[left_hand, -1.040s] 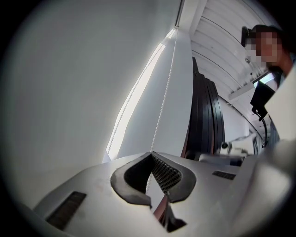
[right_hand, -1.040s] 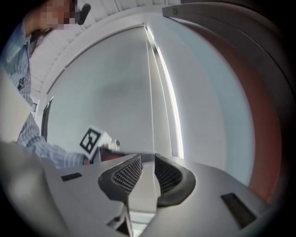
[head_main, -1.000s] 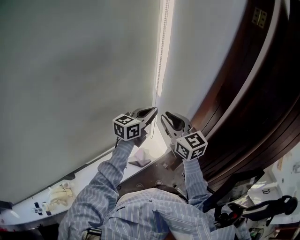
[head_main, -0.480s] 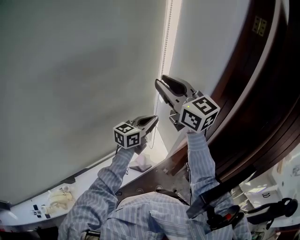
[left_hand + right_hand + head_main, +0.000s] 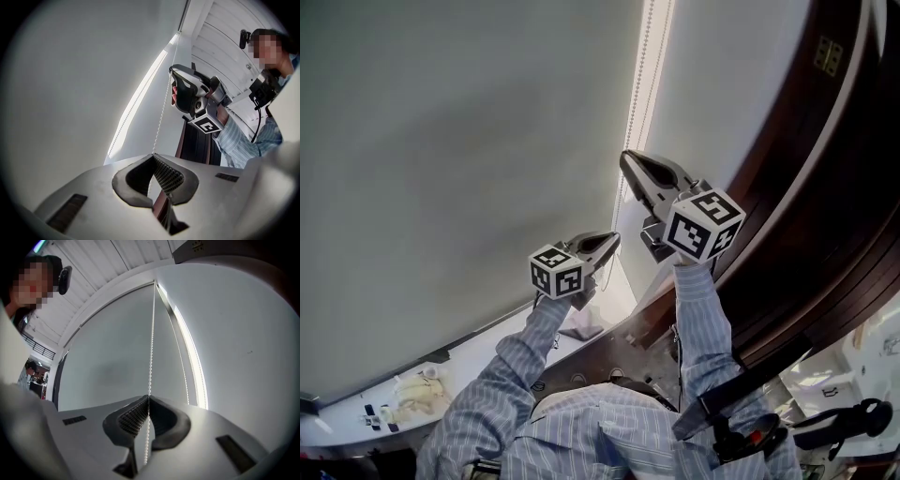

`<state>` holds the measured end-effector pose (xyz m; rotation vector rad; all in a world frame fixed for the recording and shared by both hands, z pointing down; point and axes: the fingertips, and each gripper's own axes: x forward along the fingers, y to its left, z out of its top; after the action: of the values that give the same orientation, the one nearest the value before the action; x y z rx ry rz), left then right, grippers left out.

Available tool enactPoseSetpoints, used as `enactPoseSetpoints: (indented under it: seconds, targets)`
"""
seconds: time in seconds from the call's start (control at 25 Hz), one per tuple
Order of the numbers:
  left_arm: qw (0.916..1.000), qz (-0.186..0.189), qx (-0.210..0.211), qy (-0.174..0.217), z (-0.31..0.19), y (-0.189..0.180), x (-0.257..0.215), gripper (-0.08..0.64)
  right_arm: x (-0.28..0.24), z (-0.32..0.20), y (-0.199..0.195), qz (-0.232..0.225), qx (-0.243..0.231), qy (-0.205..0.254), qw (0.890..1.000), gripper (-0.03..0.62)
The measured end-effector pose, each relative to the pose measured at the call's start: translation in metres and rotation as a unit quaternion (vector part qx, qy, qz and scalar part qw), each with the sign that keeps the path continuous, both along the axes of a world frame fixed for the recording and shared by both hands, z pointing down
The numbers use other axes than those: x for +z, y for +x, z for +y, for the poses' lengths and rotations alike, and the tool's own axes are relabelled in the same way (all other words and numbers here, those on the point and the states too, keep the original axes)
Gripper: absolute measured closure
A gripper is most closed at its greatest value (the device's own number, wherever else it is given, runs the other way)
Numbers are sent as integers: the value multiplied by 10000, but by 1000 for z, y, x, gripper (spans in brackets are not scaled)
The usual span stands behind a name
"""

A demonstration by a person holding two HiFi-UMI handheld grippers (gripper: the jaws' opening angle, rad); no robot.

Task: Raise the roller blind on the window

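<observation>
The roller blind [image 5: 469, 141] covers the window down to the sill [image 5: 487, 342]. Its bead chain [image 5: 152, 324] hangs along the blind's right edge, beside a strip of daylight [image 5: 649, 56]. Both our tools are on that one chain, stacked along its length. The right tool [image 5: 626, 159] is the upper one, and the left tool [image 5: 613, 238] sits below it and slightly to the left. The right tool's jaws have just been closing and now pinch the chain between their ribbed pads. The left tool is clenched on the same chain lower down. The chain's long axis runs up and down, taut between the two grips. We judge that the next move is a pull straight down along that line with the upper, right tool, with the left tool letting go to make way.
</observation>
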<state>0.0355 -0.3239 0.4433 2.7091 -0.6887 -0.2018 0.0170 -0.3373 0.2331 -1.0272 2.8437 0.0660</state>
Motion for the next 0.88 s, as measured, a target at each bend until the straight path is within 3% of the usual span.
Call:
enactPoseSetpoints:
  seconds: [0.12, 0.44, 0.6, 0.76, 0.88]
  targets:
    - [10000, 51, -30, -75, -2, -3, 4, 555, 3, -1, 5, 71, 119, 44, 9999, 580]
    - [9976, -502, -8, -484, 1, -2, 54, 555, 49, -10, 4, 544, 414, -234, 9974, 580]
    - [9942, -668, -100, -838, 0, -7, 90, 555, 86, -6, 4, 437, 366, -526, 9970, 581]
    - [9889, -1137, -88, -952, 2, -8, 119, 555, 117, -3, 0, 666, 440, -691, 9944, 584]
    - [9844, -1236, -92, -1250, 4, -8, 142, 555, 141, -3, -1, 785, 476, -846, 9922, 584]
